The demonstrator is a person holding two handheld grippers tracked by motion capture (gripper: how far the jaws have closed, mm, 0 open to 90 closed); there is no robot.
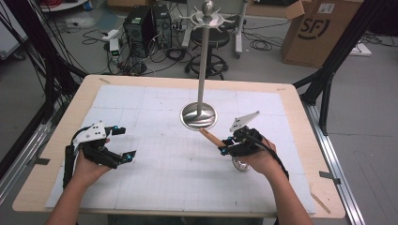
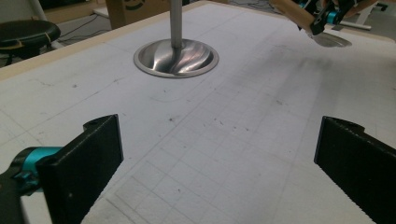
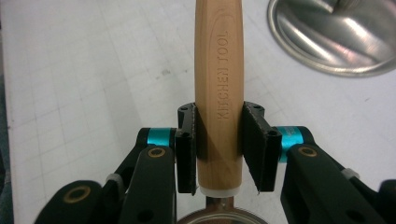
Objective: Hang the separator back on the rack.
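Note:
My right gripper [image 1: 225, 146] is shut on the wooden handle [image 3: 218, 88] of a kitchen tool marked "KITCHEN TOOL"; both pads press its sides. The handle [image 1: 212, 137] points toward the steel stand's round base [image 1: 199, 116], and the tool's metal head [image 1: 241, 164] shows below my right hand. The stand's pole [image 1: 203, 65] rises to a ring of hooks [image 1: 207, 19]. My left gripper [image 1: 124, 143] rests at the left of the mat, open with nothing between its jaws. In the left gripper view, its wide-apart fingers [image 2: 88, 163] frame the base [image 2: 176, 57], and the held handle [image 2: 294, 14] is at the top right.
A white gridded mat [image 1: 141, 183] covers the wooden table [image 1: 75, 112]. Beyond the far edge stand a stool [image 1: 210, 40], computer towers [image 1: 141, 28], cables and a cardboard box [image 1: 319, 28]. Black frame legs [image 1: 328, 70] flank the table.

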